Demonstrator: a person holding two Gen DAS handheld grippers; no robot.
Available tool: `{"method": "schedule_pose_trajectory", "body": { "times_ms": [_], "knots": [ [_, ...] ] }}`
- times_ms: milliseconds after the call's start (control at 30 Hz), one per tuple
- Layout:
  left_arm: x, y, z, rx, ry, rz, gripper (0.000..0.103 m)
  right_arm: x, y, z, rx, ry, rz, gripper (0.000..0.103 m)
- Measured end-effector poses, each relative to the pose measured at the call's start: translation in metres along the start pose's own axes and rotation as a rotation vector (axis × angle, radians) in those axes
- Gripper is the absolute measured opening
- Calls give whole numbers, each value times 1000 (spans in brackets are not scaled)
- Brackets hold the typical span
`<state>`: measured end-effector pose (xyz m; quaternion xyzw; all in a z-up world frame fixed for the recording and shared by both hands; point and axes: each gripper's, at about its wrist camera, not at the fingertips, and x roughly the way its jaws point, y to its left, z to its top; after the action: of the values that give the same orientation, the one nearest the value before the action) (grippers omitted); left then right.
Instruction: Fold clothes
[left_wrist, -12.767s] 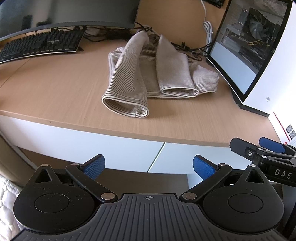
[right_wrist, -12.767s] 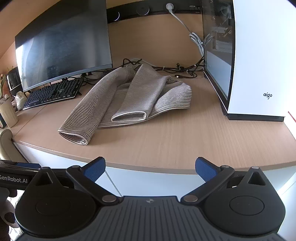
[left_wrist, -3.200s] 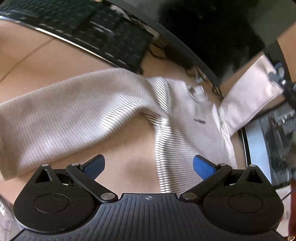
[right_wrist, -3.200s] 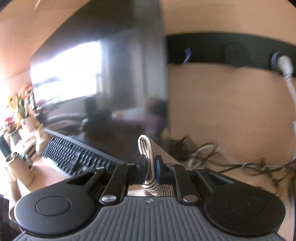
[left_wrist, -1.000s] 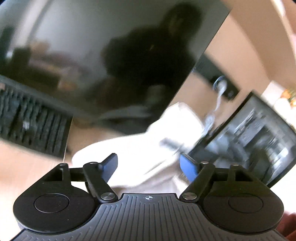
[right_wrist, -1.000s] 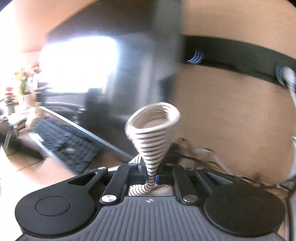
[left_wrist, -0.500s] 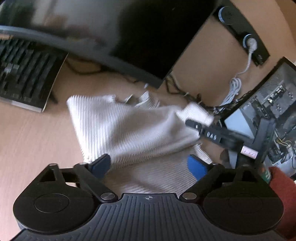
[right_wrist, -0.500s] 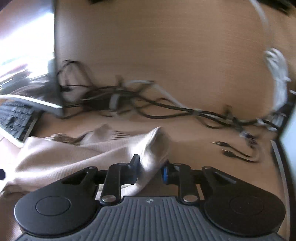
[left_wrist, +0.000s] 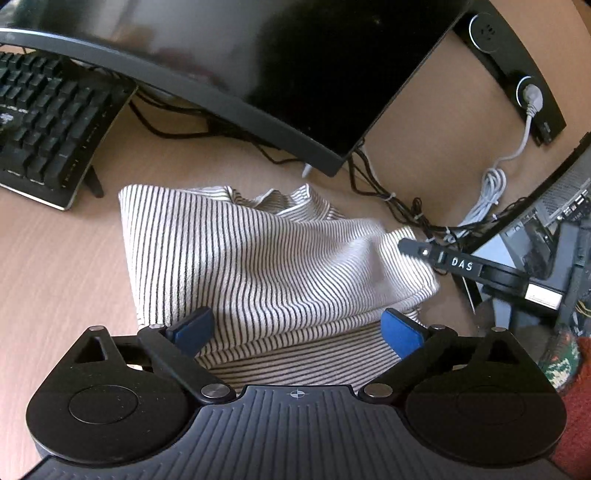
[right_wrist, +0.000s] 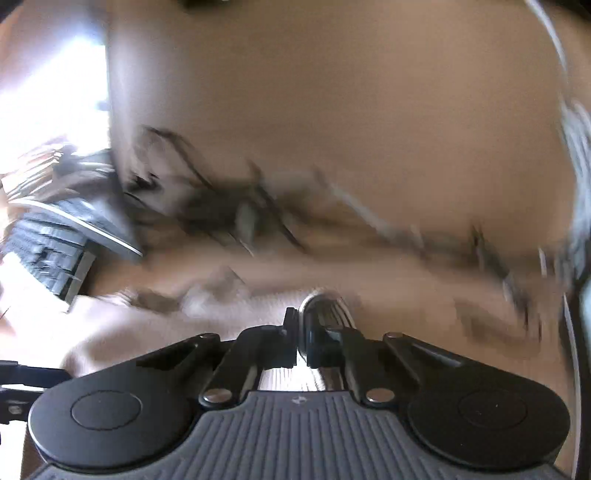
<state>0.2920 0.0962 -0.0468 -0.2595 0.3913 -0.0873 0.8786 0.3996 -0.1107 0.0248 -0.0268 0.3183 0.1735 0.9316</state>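
Pale wood runs across the bench (left_wrist: 55, 258) and up the wall behind it, and most of the far side is taken by a dark curved monitor (left_wrist: 258, 55) whose top is cut off by the left wrist view. Only part of a black keyboard (left_wrist: 48, 129) shows at the left edge. A tangle of black and white cables (left_wrist: 413, 210) trails from under the monitor toward a wall socket, and a glass-sided computer case (left_wrist: 554, 206) is clipped at the right. The right wrist view is badly smeared: cables, keyboard and cloth are streaks there, and little can be read beyond the gripper itself.

On the bench between keyboard and case lies the striped top (left_wrist: 258, 266), cream with thin dark stripes, doubled over on itself, a ribbed neckline bunched at the far edge and a lower layer peeking out near the camera. Its near hem is hidden behind the left gripper (left_wrist: 297, 328).

That gripper hangs just above the cloth with its blue fingers (left_wrist: 400, 332) spread wide, having just been opening, cloth below them but nothing pinched. The right gripper (right_wrist: 303, 334) is clenched on a fold of the striped top, a loop of cloth bulging past its fingers; its jaws have just closed tighter. Its black tip reaches the cloth's right corner in the left view.
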Motion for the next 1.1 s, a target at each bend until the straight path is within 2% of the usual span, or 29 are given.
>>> {"method": "schedule_pose_trajectory", "body": {
  "times_ms": [67,133,200,333,433,500,600,700,800,933,1033,1100],
  "knots": [
    [-4,1,1,-8,-18,-5,103,-15,8,12,-51,-81,-4,4],
    [-3,2,2,-12,-19,-1,103,-22,4,21,-47,-106,8,4],
    [0,3,1,-16,-13,5,103,-14,-2,18,-45,-79,-22,4],
    [8,7,-4,-4,12,6,103,19,-18,-16,-43,58,-82,4],
    [10,7,-8,22,10,3,103,35,-20,-33,-61,110,-116,8],
    [8,9,-8,17,13,-4,103,32,-17,-24,-77,98,-150,14],
    [4,13,-7,-16,16,-13,103,22,-2,-1,-134,-4,-185,19],
    [-5,15,-6,-54,13,-16,103,28,6,19,-91,-3,-38,21],
    [-17,19,-8,-96,12,-19,103,64,17,22,-43,36,69,21],
    [-37,35,-19,-157,9,26,103,107,34,13,-17,78,129,22],
    [-51,50,-26,-214,-5,66,103,126,41,9,-25,93,131,38],
    [-56,60,-30,-258,-8,83,103,135,44,7,-51,121,129,40]
  ]
}}
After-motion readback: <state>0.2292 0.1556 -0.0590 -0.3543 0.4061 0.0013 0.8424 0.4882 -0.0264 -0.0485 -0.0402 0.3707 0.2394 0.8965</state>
